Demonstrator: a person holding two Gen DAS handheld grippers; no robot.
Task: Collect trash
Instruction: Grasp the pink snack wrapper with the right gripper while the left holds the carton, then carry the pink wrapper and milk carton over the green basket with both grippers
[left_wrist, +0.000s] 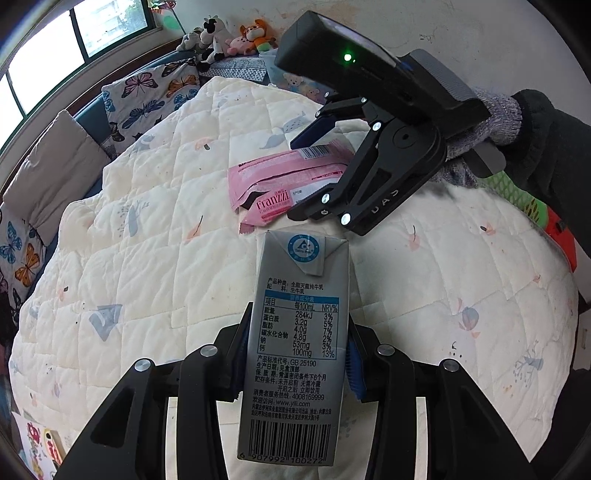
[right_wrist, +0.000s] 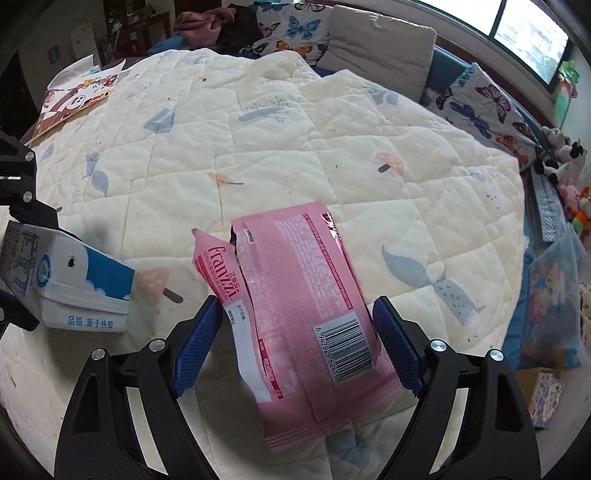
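Milk carton (left_wrist: 295, 350) sits clamped in left tool (left_wrist: 295, 354); right tool (right_wrist: 297, 343), spread, straddles pink wrapper (right_wrist: 306, 306) lengthwise at lower centre.

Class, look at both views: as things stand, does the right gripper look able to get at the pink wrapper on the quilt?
Probably yes. The right gripper is open with a finger on either side of the pink wrapper, and nothing lies between them. The milk carton is off to the side, clamped in the left gripper.

We see a grey-and-blue milk carton (left_wrist: 295, 347) held lengthwise off the bed, and a pink Franzzi wrapper (right_wrist: 299, 295) lying flat, crumpled, barcode up.
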